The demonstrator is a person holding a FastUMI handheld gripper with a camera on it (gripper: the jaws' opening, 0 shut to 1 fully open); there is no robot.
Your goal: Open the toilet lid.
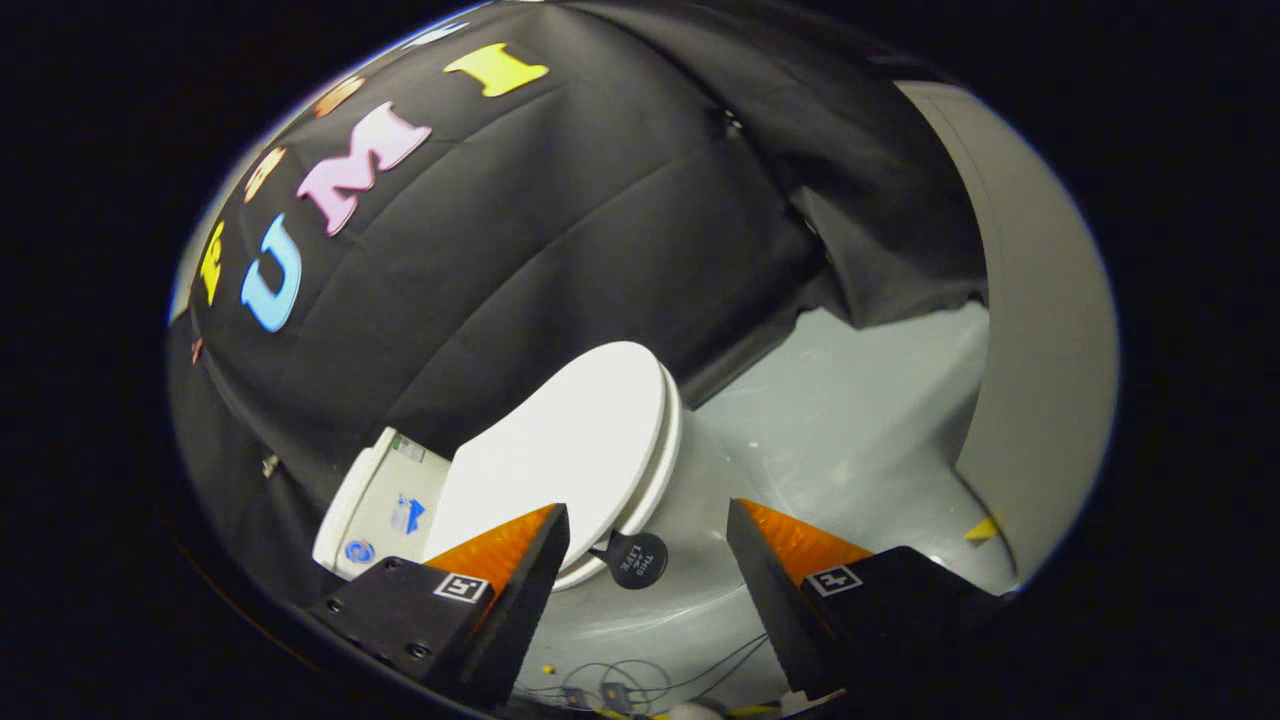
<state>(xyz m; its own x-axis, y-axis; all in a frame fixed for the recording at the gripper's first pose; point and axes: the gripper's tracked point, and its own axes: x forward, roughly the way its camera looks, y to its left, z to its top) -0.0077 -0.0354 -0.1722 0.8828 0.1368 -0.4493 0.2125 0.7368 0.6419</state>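
Grey floor (850,400); toilet lid (560,460) beyond open jaws.

Dim booth, sharp focus, strong fisheye bending at edges, soft shadows

Toilet lid (560,455) just beyond fingers (520,560)

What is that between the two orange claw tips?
In the gripper view, a small black round tab hangs off the closed white lid's front edge, between the open claw's tips, with grey floor beneath.
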